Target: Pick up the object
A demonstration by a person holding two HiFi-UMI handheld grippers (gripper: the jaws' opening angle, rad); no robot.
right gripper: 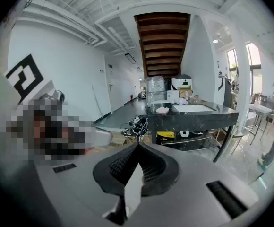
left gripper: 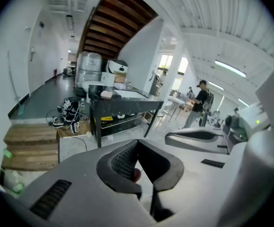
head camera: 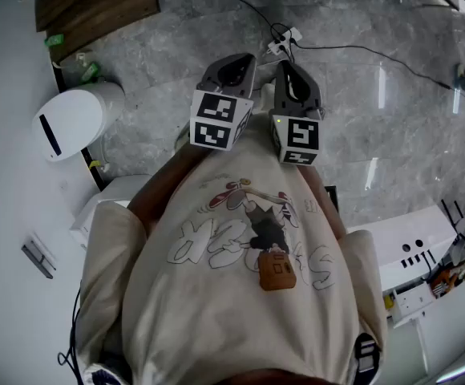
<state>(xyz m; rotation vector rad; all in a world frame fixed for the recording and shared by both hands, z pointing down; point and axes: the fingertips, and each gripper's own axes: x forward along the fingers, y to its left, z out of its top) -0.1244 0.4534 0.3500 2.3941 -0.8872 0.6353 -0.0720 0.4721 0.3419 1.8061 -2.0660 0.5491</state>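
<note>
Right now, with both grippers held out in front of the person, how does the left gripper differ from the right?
In the head view the left gripper shows two marker faces on its cube; the right gripper shows mainly one. A green light glows on the right gripper; none shows on the left gripper. Shared: both have their fingers closed with nothing gripped, held side by side above the grey floor.
</note>
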